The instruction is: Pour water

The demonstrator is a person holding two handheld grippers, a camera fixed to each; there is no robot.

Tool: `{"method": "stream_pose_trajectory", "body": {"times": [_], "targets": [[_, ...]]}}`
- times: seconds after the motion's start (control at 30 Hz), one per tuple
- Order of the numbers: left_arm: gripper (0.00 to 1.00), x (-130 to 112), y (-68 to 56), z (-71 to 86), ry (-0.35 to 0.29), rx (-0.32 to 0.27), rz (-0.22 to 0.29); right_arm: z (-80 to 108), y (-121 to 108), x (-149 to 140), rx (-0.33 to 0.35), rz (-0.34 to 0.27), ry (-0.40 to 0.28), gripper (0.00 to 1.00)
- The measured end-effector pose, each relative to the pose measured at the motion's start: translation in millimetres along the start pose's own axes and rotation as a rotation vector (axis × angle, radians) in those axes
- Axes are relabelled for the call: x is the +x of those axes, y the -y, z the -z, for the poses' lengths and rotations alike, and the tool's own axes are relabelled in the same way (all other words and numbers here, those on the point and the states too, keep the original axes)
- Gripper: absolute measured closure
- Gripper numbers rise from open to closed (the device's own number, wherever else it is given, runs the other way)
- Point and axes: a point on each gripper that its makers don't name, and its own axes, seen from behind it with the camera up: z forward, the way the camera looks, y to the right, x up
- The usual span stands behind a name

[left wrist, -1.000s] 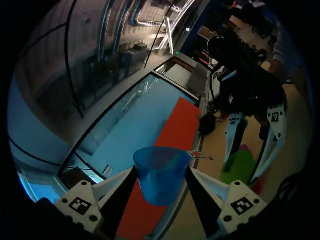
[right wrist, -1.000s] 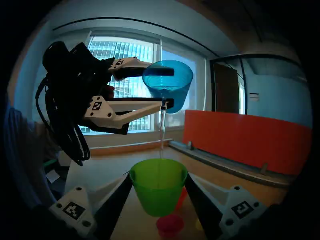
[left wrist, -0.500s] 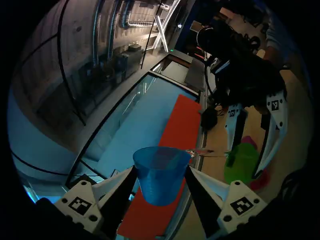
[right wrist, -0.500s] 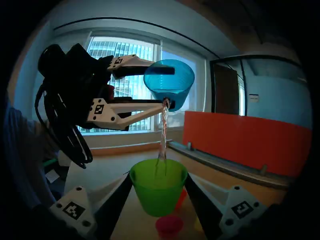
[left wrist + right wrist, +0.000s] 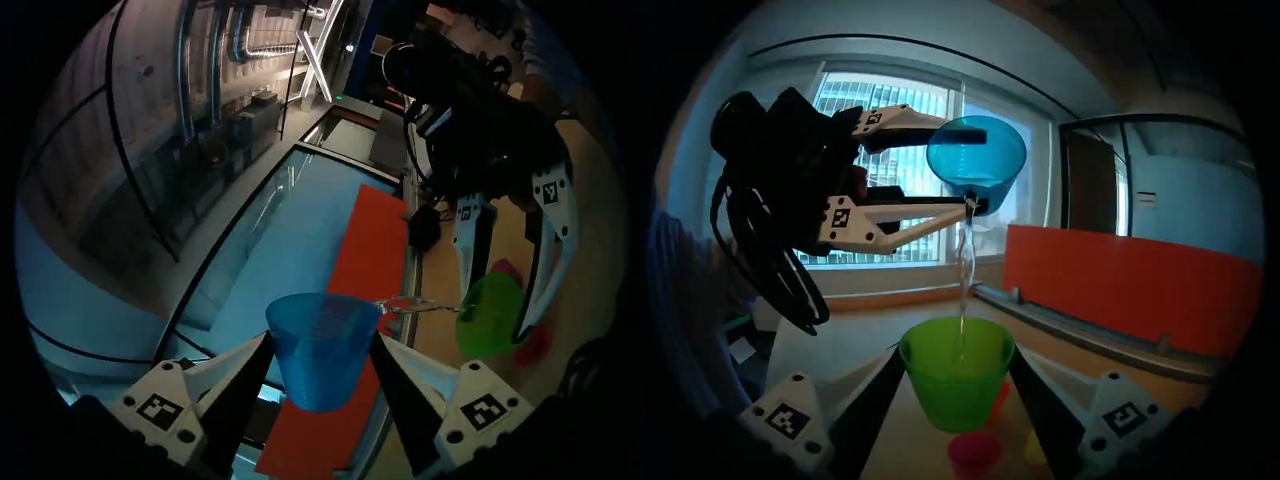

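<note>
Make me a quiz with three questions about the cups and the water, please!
1. Where is the blue cup compared with the green cup?
A. beneath it
B. above it
C. inside it

2. What colour is the cup catching the water?
A. green
B. white
C. purple

3. How is the blue cup held?
A. upright
B. upside down
C. tipped, pouring

Answers:
1 B: in the right gripper view it hangs high over the green cup.
2 A: the stream runs down into the green cup.
3 C: it leans over and water runs from its lip.
</note>
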Motion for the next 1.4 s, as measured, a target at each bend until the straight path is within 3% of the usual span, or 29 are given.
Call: {"method": "stream_pose_trajectory", "body": {"times": [0.8, 1.4], "targets": [[0.16, 12.8, 17.3, 2.3, -0.007, 0.033, -0.149, 2.0, -2.5, 3.6, -0.009, 0.012, -0.005, 0.09], [0.17, 21.1, 17.3, 4.7, -0.018, 0.053, -0.273, 2.2, -2.6, 6.8, -0.016, 0.015, -0.01, 0.09]]}}
